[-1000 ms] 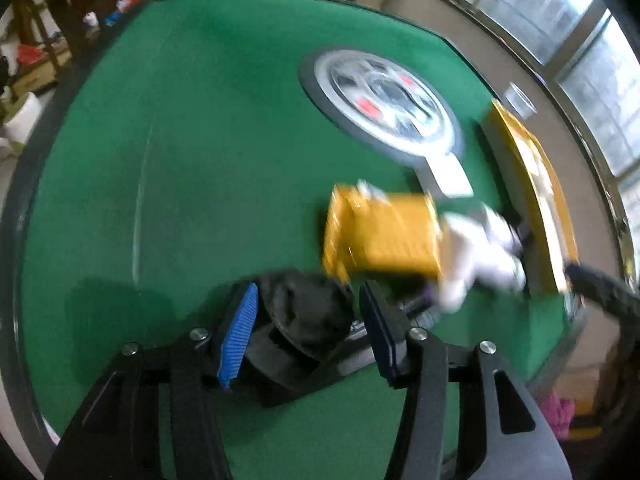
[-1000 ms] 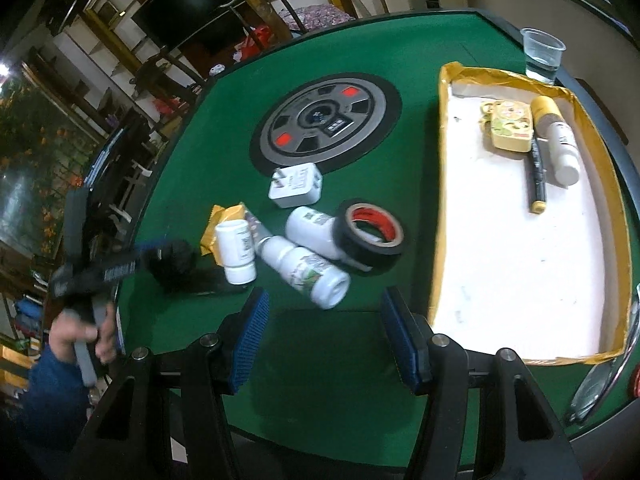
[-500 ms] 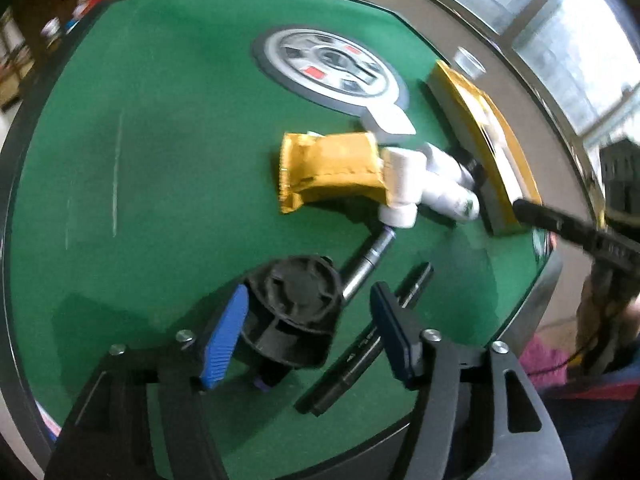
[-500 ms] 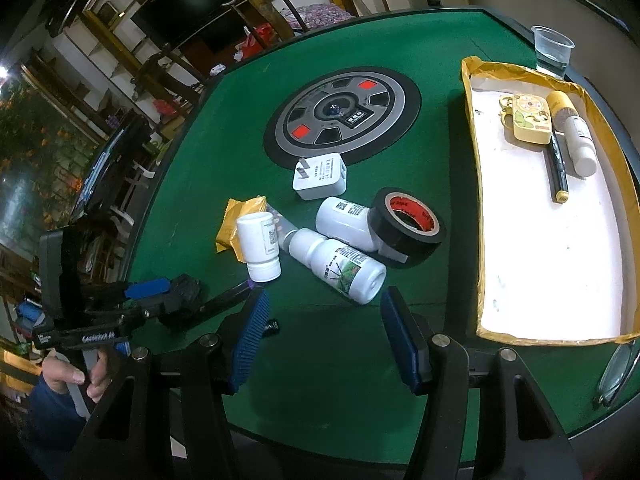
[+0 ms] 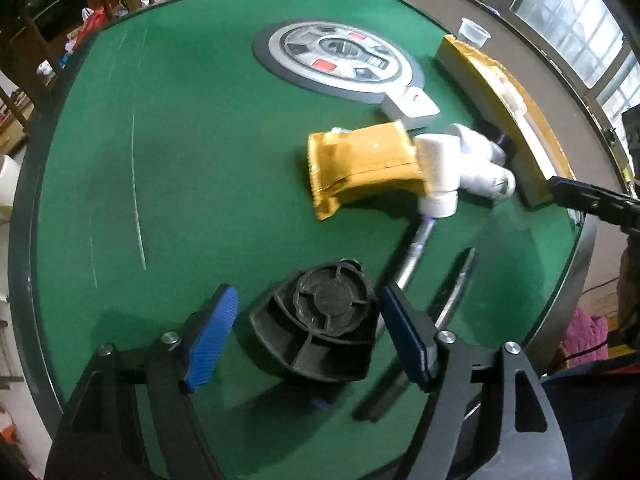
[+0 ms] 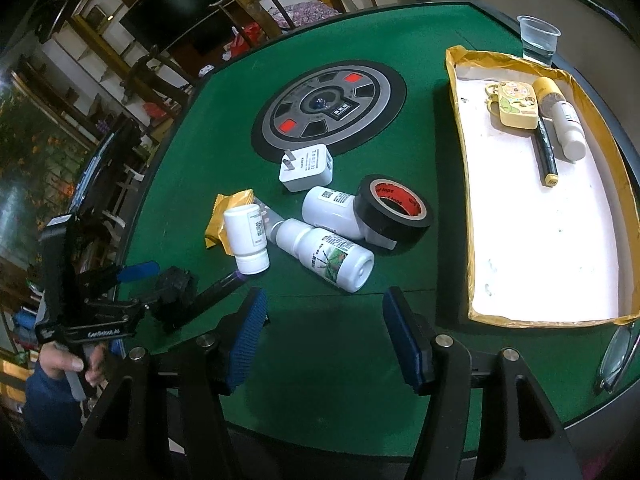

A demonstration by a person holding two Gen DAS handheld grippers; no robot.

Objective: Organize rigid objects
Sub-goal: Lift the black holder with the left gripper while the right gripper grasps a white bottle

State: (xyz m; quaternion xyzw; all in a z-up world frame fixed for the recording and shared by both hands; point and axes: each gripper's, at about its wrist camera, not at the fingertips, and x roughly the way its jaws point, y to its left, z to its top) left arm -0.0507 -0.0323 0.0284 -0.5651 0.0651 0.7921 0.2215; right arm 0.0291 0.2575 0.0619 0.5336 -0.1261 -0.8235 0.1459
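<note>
My left gripper (image 5: 308, 332) has just been opening around the black cap (image 5: 320, 320), pads clear. Next: clench it, carry to tray (image 6: 540, 208). Right gripper (image 6: 324, 336) spread, empty.

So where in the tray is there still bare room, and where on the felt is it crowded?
The tray is bare across its whole near part, below the marker; only its far end holds the marker, a bottle and a yellow case. On the felt, the bottles, tape, charger and pouch crowd together between the centre disc and the near edge.
</note>
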